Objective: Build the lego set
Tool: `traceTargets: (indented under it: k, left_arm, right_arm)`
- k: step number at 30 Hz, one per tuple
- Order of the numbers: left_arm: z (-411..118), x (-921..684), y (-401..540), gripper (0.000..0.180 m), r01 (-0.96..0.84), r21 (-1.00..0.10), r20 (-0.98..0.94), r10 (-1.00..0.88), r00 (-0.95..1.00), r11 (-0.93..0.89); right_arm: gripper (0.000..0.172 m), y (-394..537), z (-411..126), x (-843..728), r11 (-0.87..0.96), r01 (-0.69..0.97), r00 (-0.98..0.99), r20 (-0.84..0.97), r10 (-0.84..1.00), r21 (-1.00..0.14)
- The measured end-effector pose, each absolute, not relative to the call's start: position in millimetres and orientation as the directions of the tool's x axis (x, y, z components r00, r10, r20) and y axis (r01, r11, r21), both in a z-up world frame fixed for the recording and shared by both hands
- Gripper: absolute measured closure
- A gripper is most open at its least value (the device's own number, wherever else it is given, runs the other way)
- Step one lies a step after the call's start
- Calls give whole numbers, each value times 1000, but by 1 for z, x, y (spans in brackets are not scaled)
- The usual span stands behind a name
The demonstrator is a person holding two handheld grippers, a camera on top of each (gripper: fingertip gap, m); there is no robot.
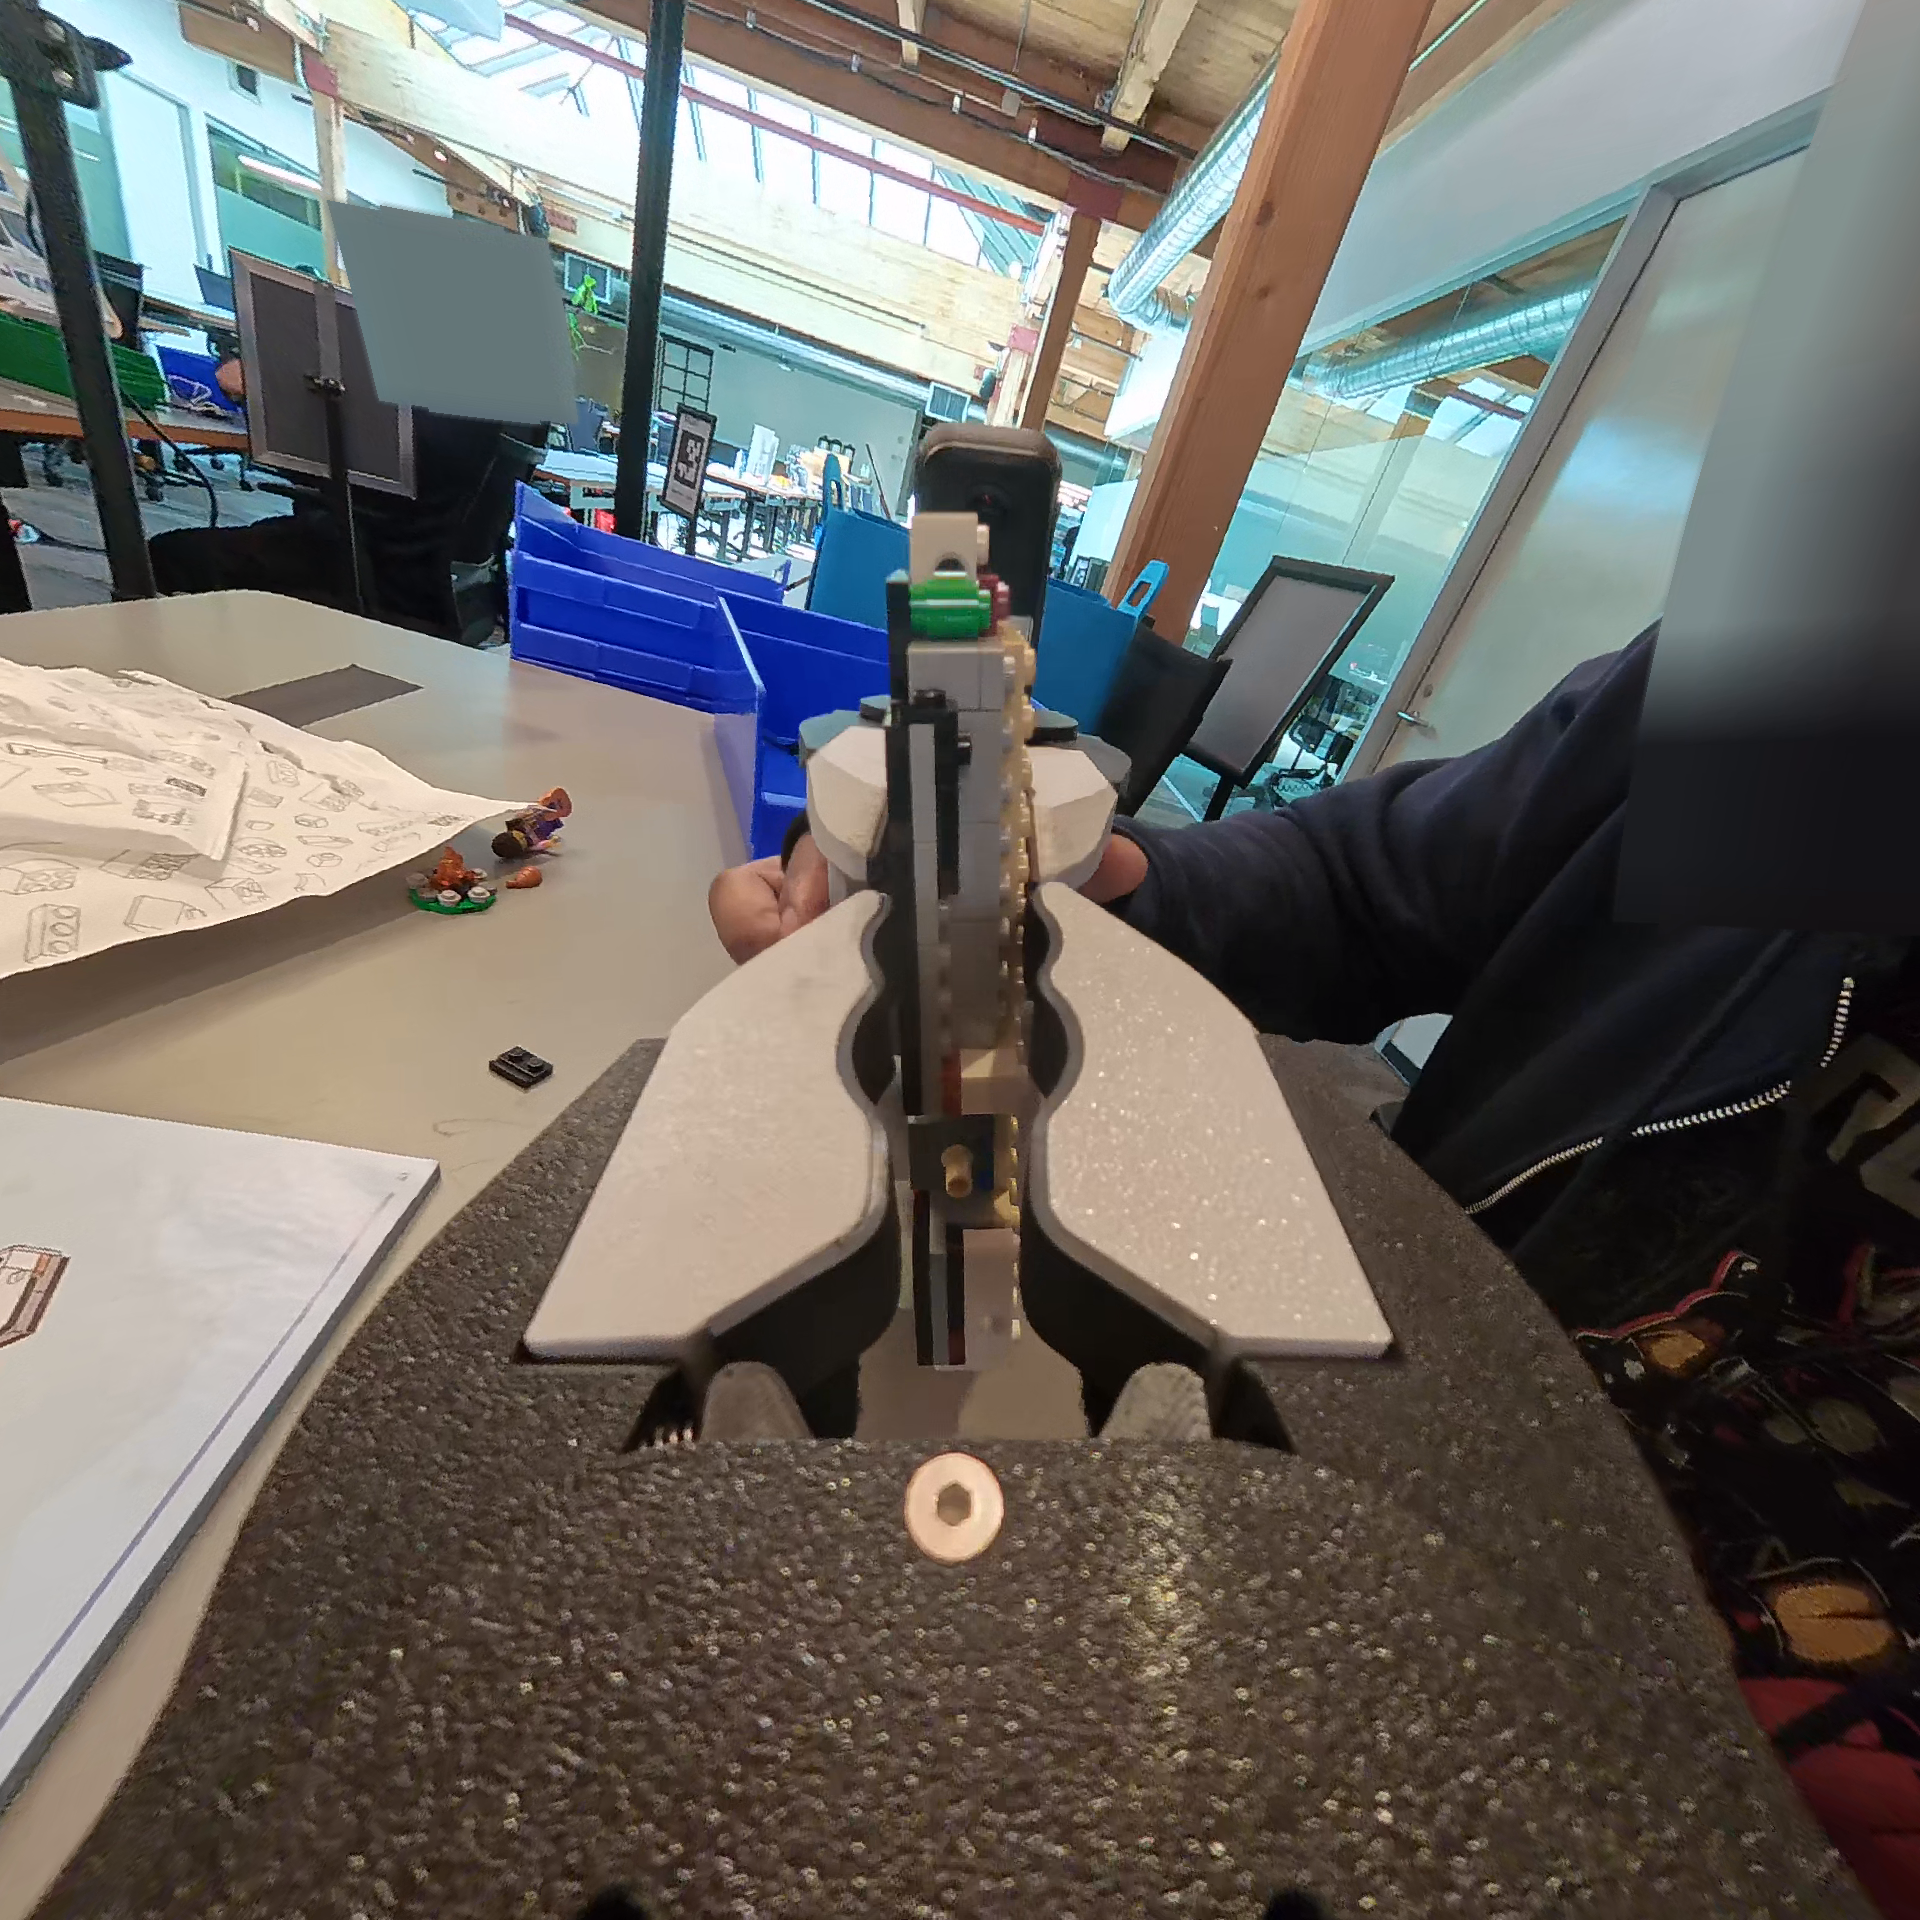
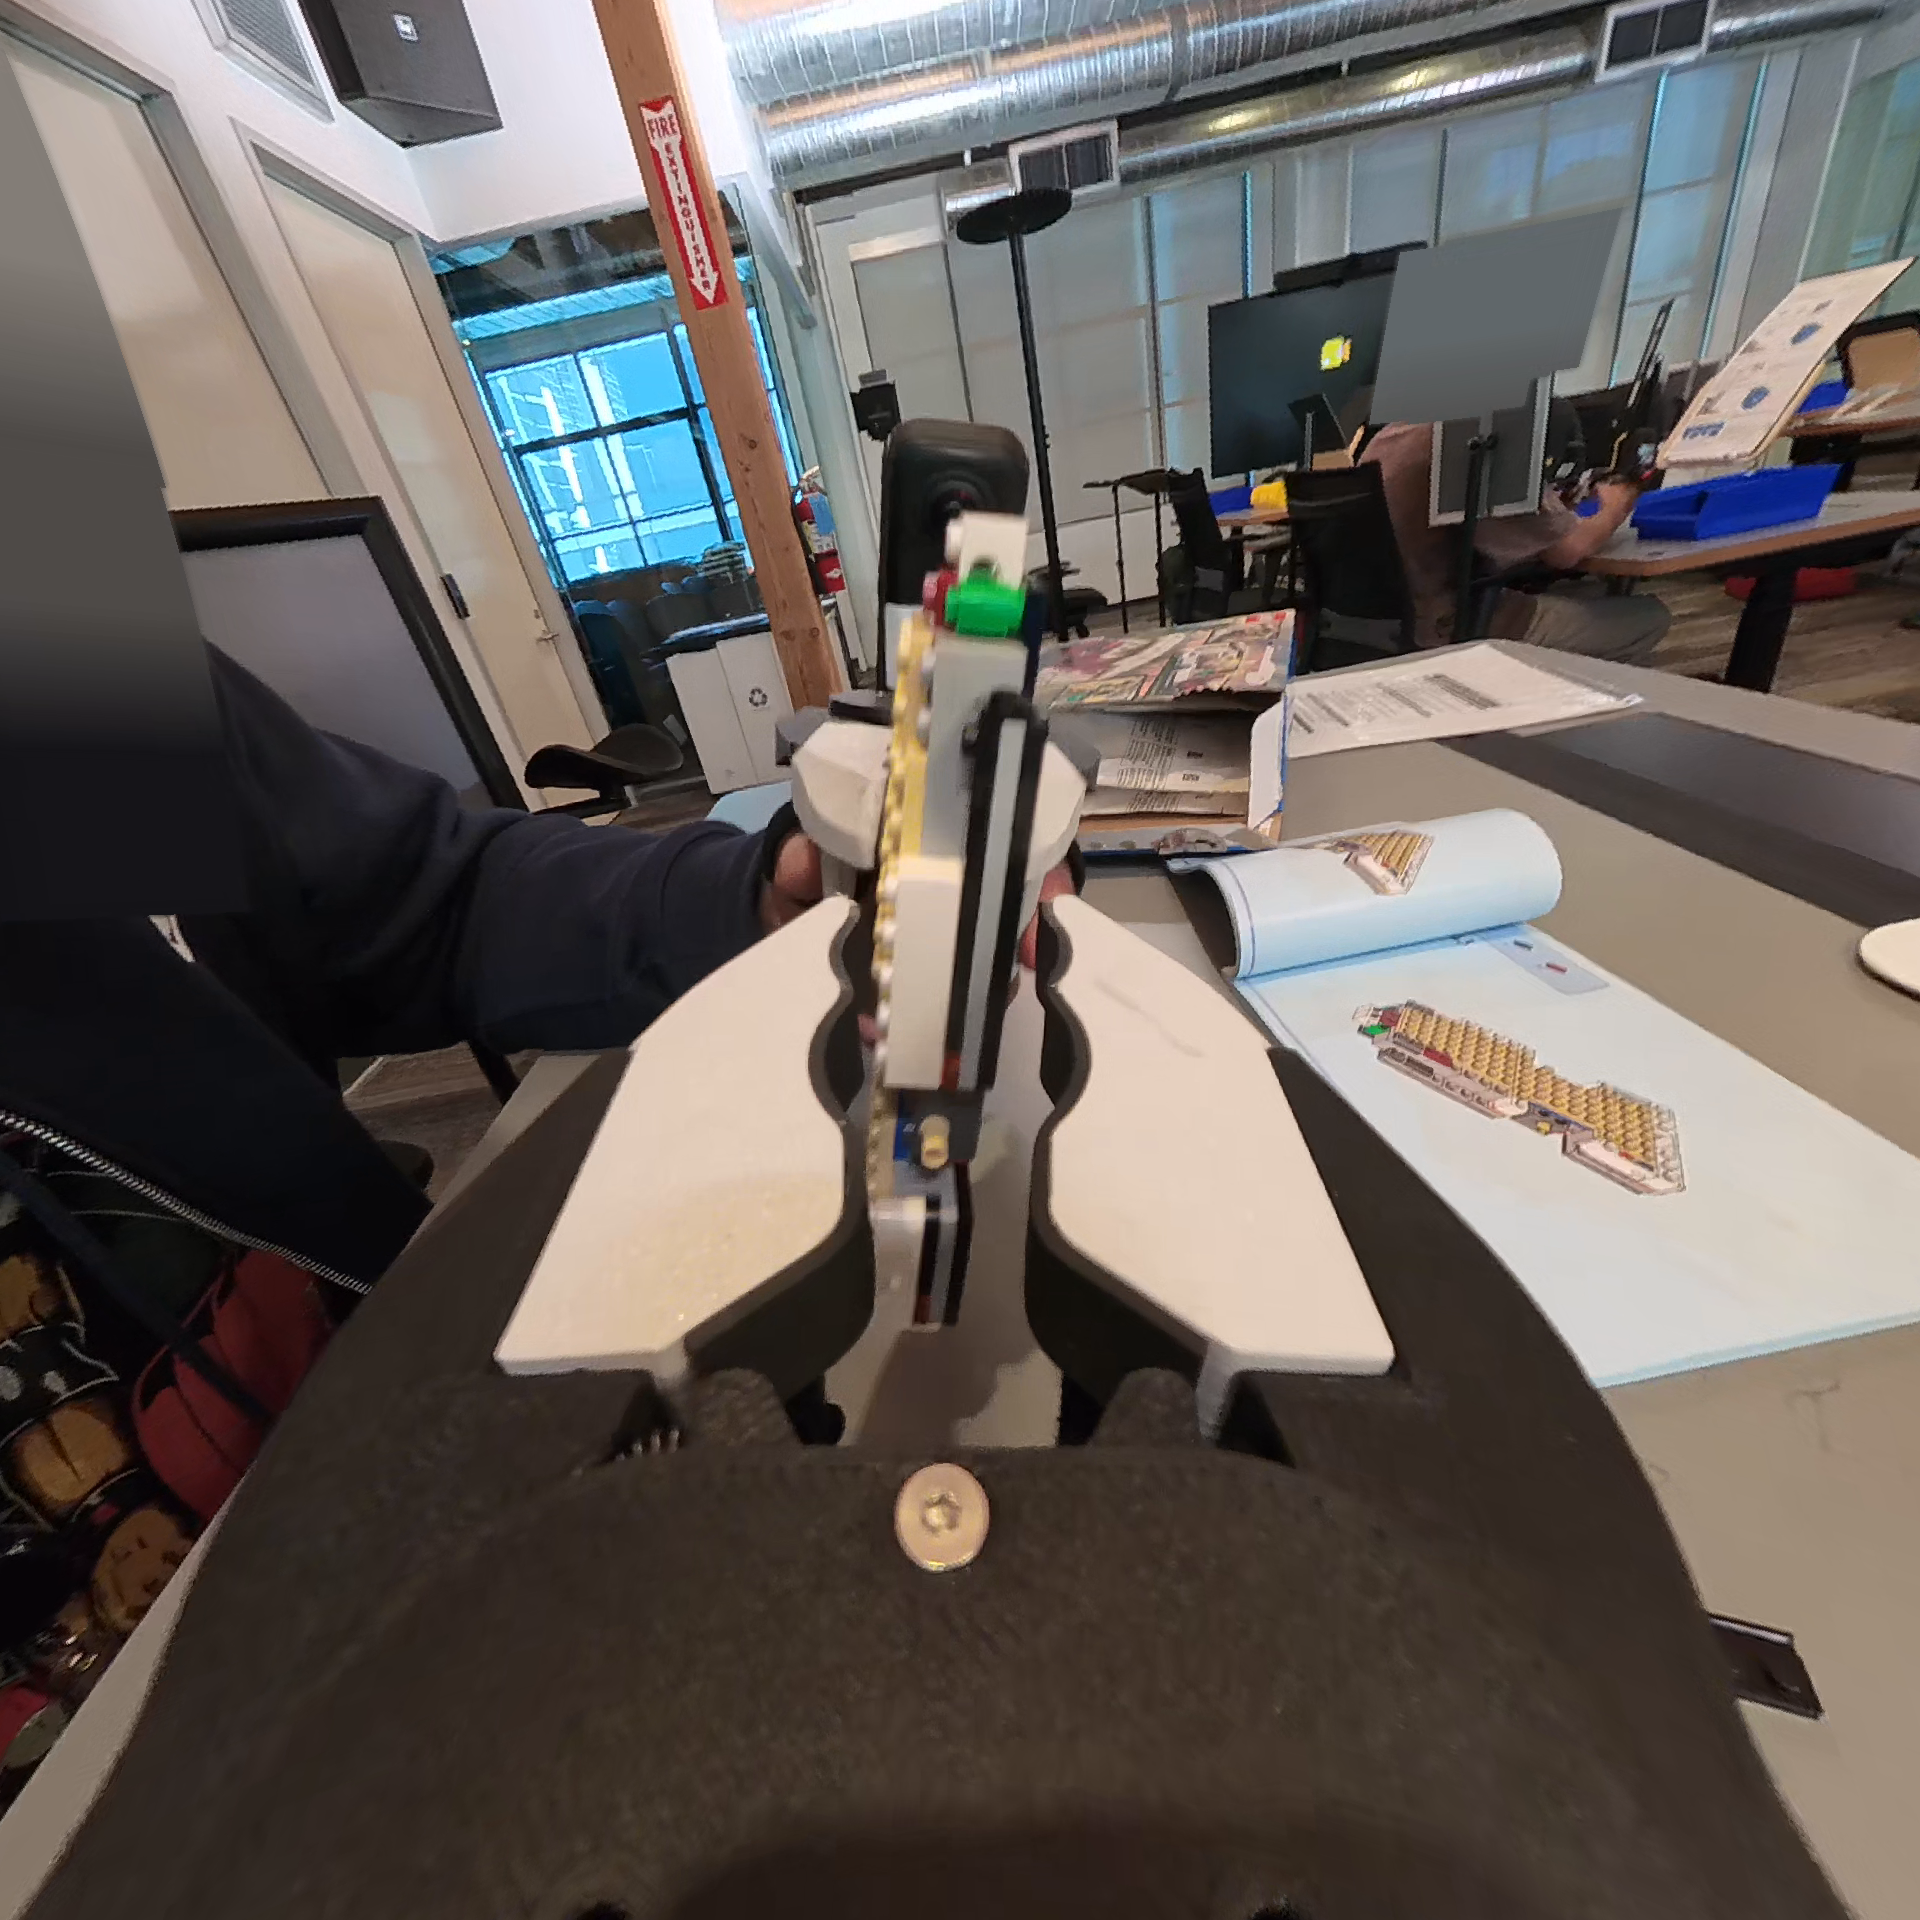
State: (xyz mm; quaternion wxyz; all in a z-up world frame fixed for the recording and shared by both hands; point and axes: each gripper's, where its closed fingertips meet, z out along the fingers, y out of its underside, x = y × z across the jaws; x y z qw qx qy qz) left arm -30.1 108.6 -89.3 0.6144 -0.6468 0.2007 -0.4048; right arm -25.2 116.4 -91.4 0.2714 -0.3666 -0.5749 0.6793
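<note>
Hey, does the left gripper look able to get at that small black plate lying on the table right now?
Probably not as it stands: the left gripper is shut on the brick build, also held by the right gripper. The small black plate lies bare on the table, nothing over it.

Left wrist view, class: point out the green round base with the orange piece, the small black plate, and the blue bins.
green round base (image 1: 450, 900), left wrist view, front rim
small black plate (image 1: 521, 1066), left wrist view, top face
blue bins (image 1: 613, 623), left wrist view, side wall

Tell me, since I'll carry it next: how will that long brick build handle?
The brick build probably stays stiff yet snaps apart if bent: many small stacked pieces. Likely light, being thin. Its studded face should resist slipping.
</note>
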Motion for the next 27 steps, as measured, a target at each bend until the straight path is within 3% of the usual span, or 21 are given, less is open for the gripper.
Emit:
traceTargets:
  k: [27]
  left_arm:
    - [-89, -27, 107, 158, 236, -958, 275, -765, 583, -164]
  right_arm:
    - [148, 108, -102, -25, -144, 97, -621, -172, 765, -985]
